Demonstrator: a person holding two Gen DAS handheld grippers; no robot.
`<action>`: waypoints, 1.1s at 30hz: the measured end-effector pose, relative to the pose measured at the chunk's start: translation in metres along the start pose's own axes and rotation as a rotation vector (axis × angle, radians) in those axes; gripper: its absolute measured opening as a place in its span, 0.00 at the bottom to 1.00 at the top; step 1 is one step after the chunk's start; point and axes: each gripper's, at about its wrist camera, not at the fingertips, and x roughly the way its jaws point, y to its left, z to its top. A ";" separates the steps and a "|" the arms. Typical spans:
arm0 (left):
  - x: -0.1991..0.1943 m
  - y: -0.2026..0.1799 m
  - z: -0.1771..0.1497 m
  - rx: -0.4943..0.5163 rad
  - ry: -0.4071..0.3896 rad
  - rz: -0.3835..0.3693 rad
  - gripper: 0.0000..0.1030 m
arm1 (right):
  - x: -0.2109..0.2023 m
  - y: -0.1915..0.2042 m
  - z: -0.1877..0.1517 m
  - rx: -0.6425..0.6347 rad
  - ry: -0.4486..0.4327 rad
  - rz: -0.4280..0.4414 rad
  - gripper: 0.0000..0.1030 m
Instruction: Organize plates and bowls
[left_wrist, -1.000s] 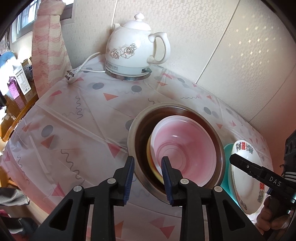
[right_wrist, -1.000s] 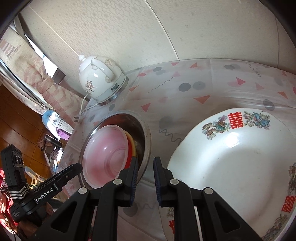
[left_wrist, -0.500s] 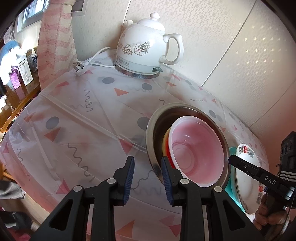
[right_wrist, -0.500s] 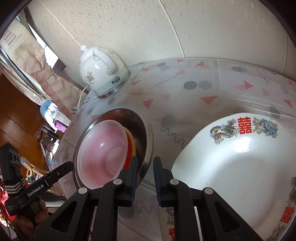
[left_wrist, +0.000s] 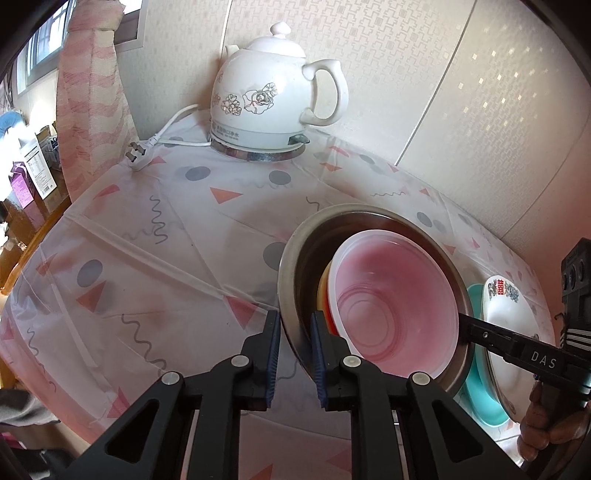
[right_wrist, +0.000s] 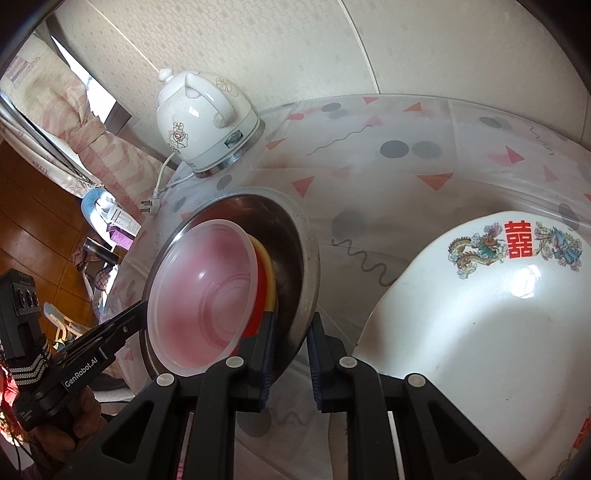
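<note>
We saw the left hand-held gripper (left_wrist: 293, 356) nearest the lens with the near-left rim of the steel basin (left_wrist: 291, 280) between its blue pads; its jaws had just been closing and looked clamped on that rim. In the other view the right hand-held gripper (right_wrist: 290, 356) straddled the basin's opposite rim (right_wrist: 308, 273), jaws narrow and gripping it too. So both grippers held the same steel basin from two sides, and it appeared tipped up rather than flat on the table (left_wrist: 155, 266).

Inside the basin sat nested bowls: a translucent pink plastic bowl (left_wrist: 391, 299) on top, a red bowl (right_wrist: 258, 295) and a yellow bowl (right_wrist: 271, 273) edge showing under it.

Just right of the basin we noted a white porcelain plate (right_wrist: 491, 332) with a red double-happiness character and dragon-phoenix print, resting on a teal plate (left_wrist: 480, 391). A person's hand (left_wrist: 543, 421) held the right gripper's handle beside that.

Farther back on the patterned plastic tablecloth (left_wrist: 221, 206) stood a white ceramic electric kettle (left_wrist: 266, 99) on its metal base, against the wall, its cord and unplugged plug (left_wrist: 138, 157) lying to its left. A pink striped curtain (left_wrist: 92, 92) hung at far left.
</note>
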 end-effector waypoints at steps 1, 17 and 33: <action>0.001 0.001 0.000 -0.004 0.000 -0.007 0.16 | 0.000 0.000 0.000 -0.001 -0.001 -0.001 0.16; -0.004 0.006 -0.008 -0.015 -0.017 -0.077 0.16 | -0.001 0.006 -0.003 -0.021 -0.015 -0.023 0.16; -0.032 -0.007 -0.019 0.042 -0.078 -0.077 0.17 | -0.021 0.007 -0.014 -0.038 -0.056 -0.006 0.16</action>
